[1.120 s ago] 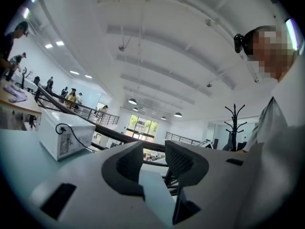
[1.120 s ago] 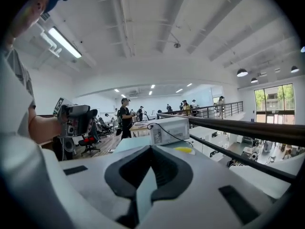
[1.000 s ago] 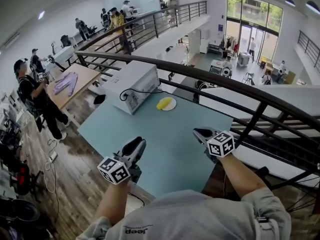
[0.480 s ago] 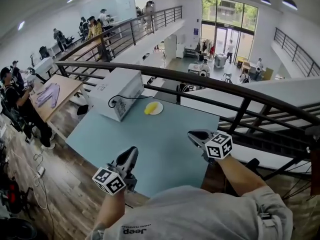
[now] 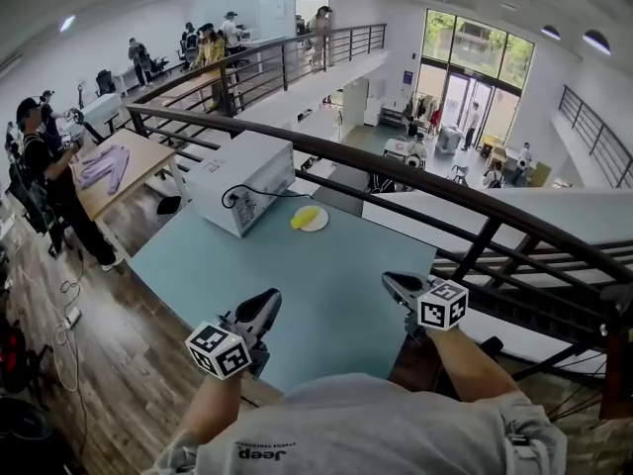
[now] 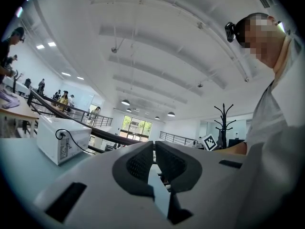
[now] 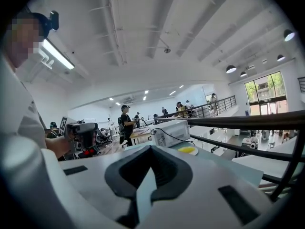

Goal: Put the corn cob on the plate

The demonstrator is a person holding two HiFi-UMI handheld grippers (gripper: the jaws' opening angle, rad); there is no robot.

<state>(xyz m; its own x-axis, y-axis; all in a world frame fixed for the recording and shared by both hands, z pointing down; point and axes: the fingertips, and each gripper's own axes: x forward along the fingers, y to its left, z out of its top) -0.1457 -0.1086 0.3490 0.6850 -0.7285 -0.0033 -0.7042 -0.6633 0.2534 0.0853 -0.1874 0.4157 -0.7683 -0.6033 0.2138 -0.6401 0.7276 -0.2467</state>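
The yellow corn cob lies on a small white plate at the far side of the pale blue table, beside the microwave. Both grippers hover over the table's near edge, far from the plate. My left gripper is shut, its pads together with nothing between them. My right gripper is also shut and empty. The right gripper view looks across the table at the corn cob on its plate.
A white microwave with a black cable stands at the table's far left, also in the left gripper view. A dark railing runs behind the table over an open drop. People work at a wooden table on the left.
The head view has swung a little. Both grippers stay near the table's near edge; the right one has shifted slightly. The corn cob and plate have not moved on the table.
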